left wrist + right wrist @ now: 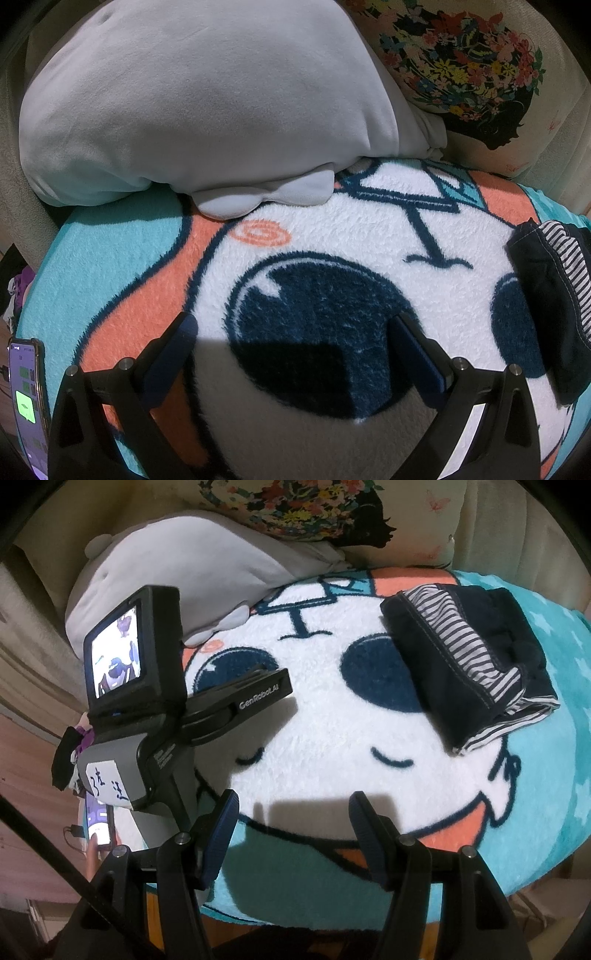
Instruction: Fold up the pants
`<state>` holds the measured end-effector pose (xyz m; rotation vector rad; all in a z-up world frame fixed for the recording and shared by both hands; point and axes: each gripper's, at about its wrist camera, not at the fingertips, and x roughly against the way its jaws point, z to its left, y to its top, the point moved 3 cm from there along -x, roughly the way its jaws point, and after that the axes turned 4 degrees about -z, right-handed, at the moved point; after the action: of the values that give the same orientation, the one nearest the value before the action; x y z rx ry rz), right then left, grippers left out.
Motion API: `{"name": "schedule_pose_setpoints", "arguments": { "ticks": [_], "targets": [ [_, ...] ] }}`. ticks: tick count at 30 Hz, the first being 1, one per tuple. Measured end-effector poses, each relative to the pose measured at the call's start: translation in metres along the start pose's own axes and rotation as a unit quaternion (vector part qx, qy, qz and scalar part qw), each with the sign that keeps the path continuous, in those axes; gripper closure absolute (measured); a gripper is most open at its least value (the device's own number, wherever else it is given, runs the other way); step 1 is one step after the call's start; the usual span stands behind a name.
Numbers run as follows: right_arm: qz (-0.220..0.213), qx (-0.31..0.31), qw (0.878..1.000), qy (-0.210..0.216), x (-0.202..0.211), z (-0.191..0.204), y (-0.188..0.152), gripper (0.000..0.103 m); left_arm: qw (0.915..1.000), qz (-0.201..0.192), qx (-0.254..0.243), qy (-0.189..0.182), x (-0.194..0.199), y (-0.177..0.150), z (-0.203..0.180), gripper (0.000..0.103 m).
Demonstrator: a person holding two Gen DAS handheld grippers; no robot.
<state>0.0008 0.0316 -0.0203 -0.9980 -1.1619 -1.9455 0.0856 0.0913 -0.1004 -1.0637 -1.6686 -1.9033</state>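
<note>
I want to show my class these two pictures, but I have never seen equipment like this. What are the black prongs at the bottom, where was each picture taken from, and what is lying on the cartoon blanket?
Each picture comes from a camera mounted on a hand-held gripper, looking forward along its two fingers. The black prongs are those fingers. One view shows the left gripper, the other the right gripper; both are open and hold nothing. The right view also shows the left device's body with its small screen. On the fleece blanket lie dark pants with a striped lining, bunched at the right. Behind are a grey plush pillow and a floral cushion. A phone lies at the left edge.

Folded navy pants [469, 661] on cartoon blanket [332, 746], right gripper [291, 812] spread empty
</note>
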Motion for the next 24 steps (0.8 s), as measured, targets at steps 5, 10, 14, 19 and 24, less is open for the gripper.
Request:
{"name": "schedule_pose_setpoints", "arguments": {
  "ticks": [5, 10, 14, 19, 24],
  "targets": [
    [0.001, 0.003, 1.000, 0.007, -0.003, 0.006, -0.001, 0.036, 1.0000, 0.000, 0.000, 0.000, 0.000, 0.000, 0.000, 0.000],
    [0.001, 0.014, 1.000, 0.012, -0.004, 0.013, 0.000, 0.036, 1.0000, 0.000, 0.000, 0.000, 0.000, 0.000, 0.000, 0.000],
    [-0.002, 0.014, 1.000, 0.012, -0.002, 0.013, 0.000, 0.036, 1.0000, 0.000, 0.000, 0.000, 0.000, 0.000, 0.000, 0.000],
    [-0.004, 0.010, 1.000, 0.012, 0.001, 0.012, 0.000, 0.036, 1.0000, 0.000, 0.000, 0.000, 0.000, 0.000, 0.000, 0.000],
    [-0.005, 0.002, 1.000, 0.010, 0.002, 0.009, 0.000, 0.036, 1.0000, 0.000, 0.000, 0.000, 0.000, 0.000, 0.000, 0.000]
  ]
}}
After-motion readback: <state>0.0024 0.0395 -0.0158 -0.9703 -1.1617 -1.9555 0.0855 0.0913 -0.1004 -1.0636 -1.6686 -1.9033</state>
